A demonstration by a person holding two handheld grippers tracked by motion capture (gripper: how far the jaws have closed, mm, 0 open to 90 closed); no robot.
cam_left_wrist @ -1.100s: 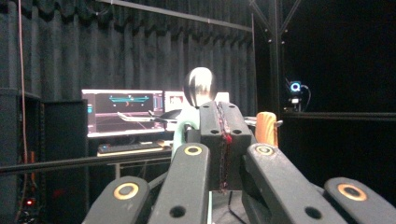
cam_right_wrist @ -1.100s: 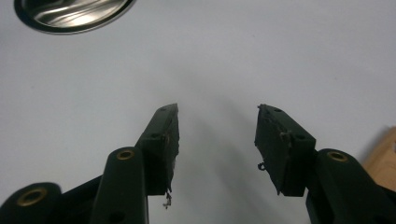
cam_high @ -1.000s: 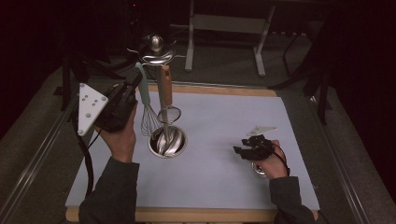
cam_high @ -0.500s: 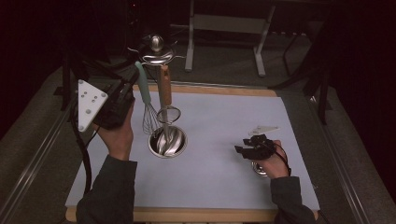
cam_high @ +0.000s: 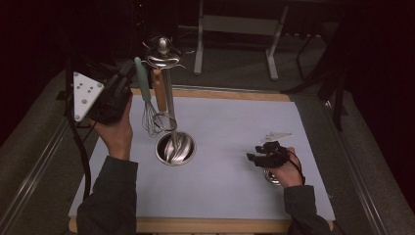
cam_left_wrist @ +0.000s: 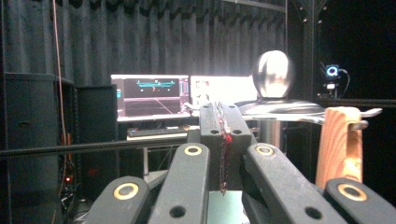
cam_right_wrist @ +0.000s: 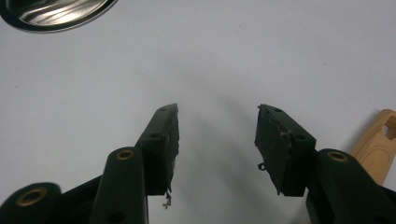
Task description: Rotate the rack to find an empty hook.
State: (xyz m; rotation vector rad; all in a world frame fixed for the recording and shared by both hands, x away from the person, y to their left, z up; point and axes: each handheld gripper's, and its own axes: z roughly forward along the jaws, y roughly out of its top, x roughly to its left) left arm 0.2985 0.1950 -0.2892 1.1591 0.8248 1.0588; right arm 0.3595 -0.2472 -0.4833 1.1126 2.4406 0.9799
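L claw (cam_high: 128, 73) shut, empty, whisk (cam_high: 147, 100) hanging on rack (cam_high: 166, 98) just beside it. R claw (cam_right_wrist: 217, 135) half open, empty, over table (cam_high: 235, 127).

A pale blue mat (cam_high: 235, 127) covers the wooden table (cam_high: 205, 225), bearing a steel utensil stand (cam_high: 175, 148).

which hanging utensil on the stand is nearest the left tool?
The whisk with the mint-green handle: it hangs right beside the left tool, while the wooden-handled utensil hangs farther right.
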